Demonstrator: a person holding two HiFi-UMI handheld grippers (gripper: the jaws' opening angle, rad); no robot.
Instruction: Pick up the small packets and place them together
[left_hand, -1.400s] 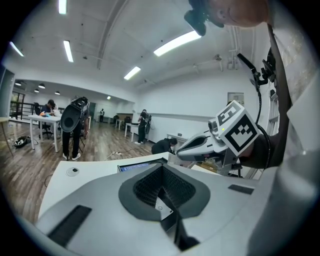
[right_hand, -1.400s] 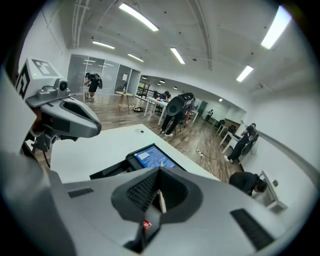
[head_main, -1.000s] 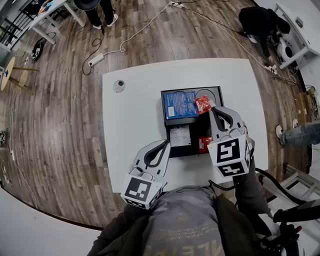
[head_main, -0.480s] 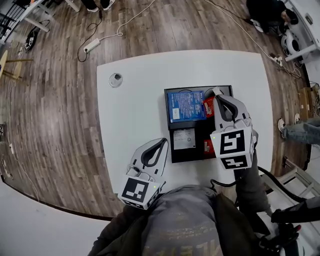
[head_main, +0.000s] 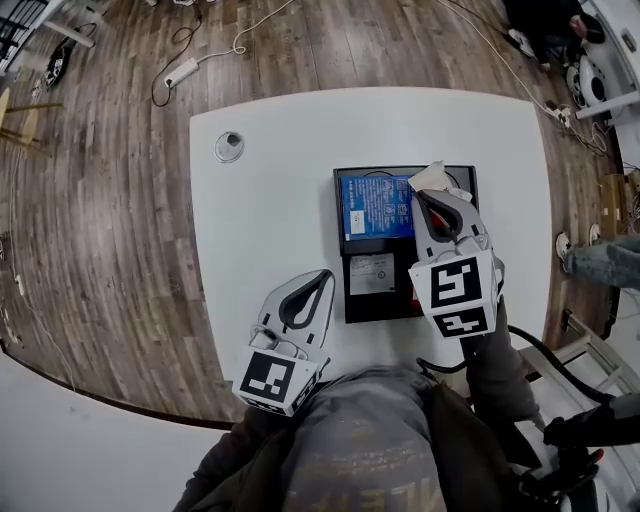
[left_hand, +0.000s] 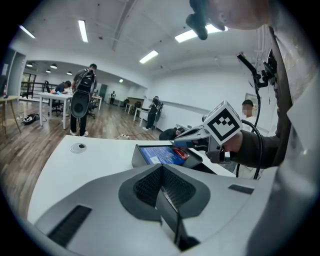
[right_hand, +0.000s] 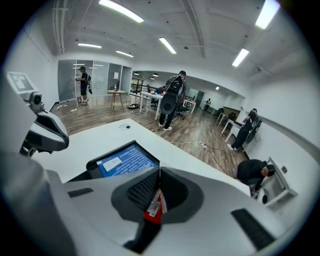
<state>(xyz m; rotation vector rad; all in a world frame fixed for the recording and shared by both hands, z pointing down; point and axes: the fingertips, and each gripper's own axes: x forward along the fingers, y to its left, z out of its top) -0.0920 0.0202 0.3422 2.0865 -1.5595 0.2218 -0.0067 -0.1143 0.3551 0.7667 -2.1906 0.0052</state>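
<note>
My right gripper (right_hand: 159, 182) is shut on a small red packet (right_hand: 155, 207), which hangs between its pads. In the head view this gripper (head_main: 430, 182) reaches over the right half of a black tray (head_main: 346, 312) and hides the packet. A blue box (head_main: 375, 205) lies in the tray's far left part, with a white card (head_main: 372, 273) nearer me. From the left gripper view, the right gripper (left_hand: 178, 144) holds the red packet (left_hand: 182, 153) just above the blue box (left_hand: 159, 154). My left gripper (head_main: 318, 280) is shut and empty, near the table's front edge, left of the tray.
A small grey round disc (head_main: 229, 146) sits near the white table's (head_main: 270, 230) far left corner. Cables and a power strip (head_main: 181, 72) lie on the wooden floor beyond. People stand and crouch at other tables further off.
The right gripper has sunk and moved toward the blue box with the red packet, which it now hides in the head view. The left gripper has dropped a little toward the table.
</note>
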